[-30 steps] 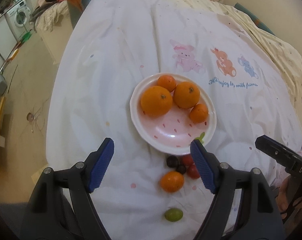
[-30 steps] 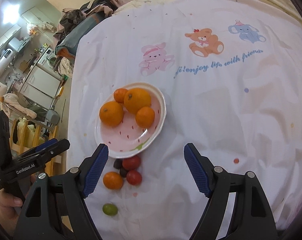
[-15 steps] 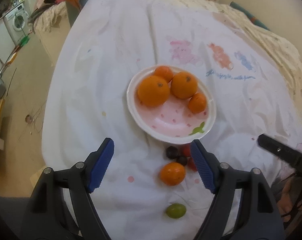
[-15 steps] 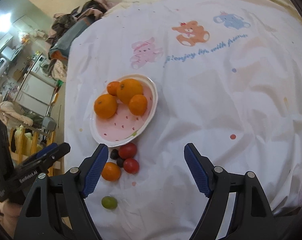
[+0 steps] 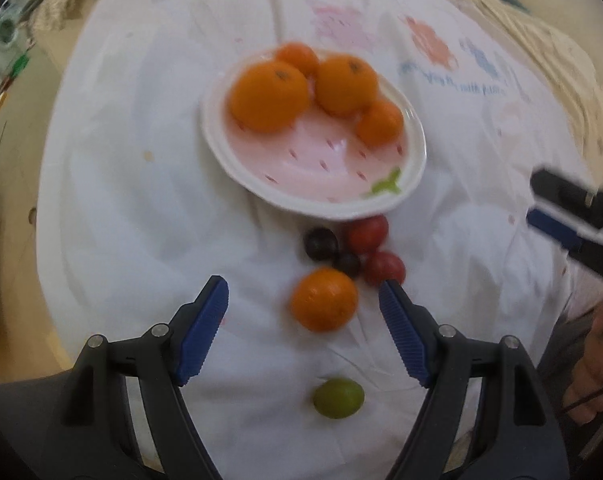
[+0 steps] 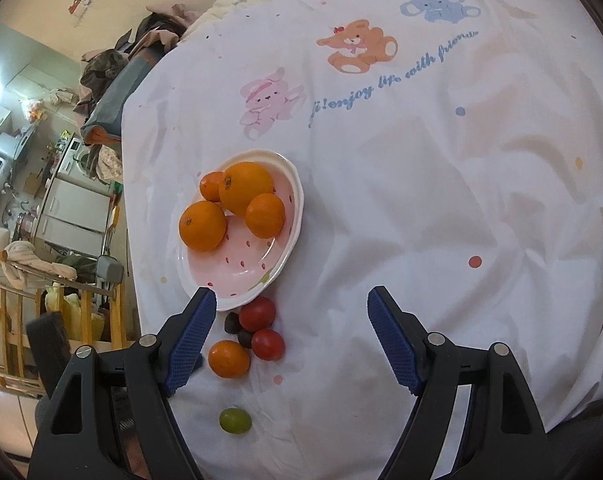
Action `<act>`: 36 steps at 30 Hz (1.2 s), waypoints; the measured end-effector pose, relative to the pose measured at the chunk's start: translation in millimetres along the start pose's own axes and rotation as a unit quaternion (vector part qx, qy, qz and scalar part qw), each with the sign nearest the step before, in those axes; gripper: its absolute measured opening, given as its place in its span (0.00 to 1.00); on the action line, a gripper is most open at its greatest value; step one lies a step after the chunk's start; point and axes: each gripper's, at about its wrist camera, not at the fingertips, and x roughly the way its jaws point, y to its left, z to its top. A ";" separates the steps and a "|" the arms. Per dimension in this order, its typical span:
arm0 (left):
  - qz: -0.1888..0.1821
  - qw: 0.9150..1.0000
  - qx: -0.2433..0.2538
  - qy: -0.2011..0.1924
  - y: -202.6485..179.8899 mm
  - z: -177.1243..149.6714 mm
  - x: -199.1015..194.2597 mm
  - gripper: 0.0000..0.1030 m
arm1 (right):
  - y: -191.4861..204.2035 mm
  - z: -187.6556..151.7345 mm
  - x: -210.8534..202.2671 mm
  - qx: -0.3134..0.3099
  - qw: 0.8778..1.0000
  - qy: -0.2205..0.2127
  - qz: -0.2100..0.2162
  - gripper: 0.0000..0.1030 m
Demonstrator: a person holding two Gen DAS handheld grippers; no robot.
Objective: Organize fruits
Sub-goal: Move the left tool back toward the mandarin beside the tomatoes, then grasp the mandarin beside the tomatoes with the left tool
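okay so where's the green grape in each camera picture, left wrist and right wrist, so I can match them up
Left wrist view: the green grape lies low in the picture, just right of centre, on the white cloth between the fingers of the left gripper.
Right wrist view: the green grape lies near the bottom, left of centre.
Shared landmark: the loose orange on the cloth, between the grape and the pink plate.

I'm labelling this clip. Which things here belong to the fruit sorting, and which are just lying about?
Job:
plate with four oranges
loose orange
two tomatoes
two dark grapes
green grape

Lying about:
bedsheet
pile of clothes
washing machine
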 end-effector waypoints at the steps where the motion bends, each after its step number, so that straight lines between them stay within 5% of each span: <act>1: 0.008 1.000 0.009 0.006 -4.1 -1.4 3.9 0.71 | 0.5 0.3 0.6 -0.002 1.000 0.001 -0.001 0.78; 17: 0.039 0.996 0.037 0.069 -29.0 -4.3 43.8 0.56 | -0.3 -0.7 2.6 -0.001 1.000 0.008 0.001 0.78; 23: 0.046 0.996 0.040 0.069 -25.3 -2.3 47.2 0.39 | -0.7 -0.8 3.0 -0.002 1.000 0.008 -0.001 0.78; 36: 0.019 0.998 0.033 0.039 -11.5 -4.2 10.2 0.38 | -2.8 -2.2 4.7 -0.004 1.000 0.006 -0.016 0.78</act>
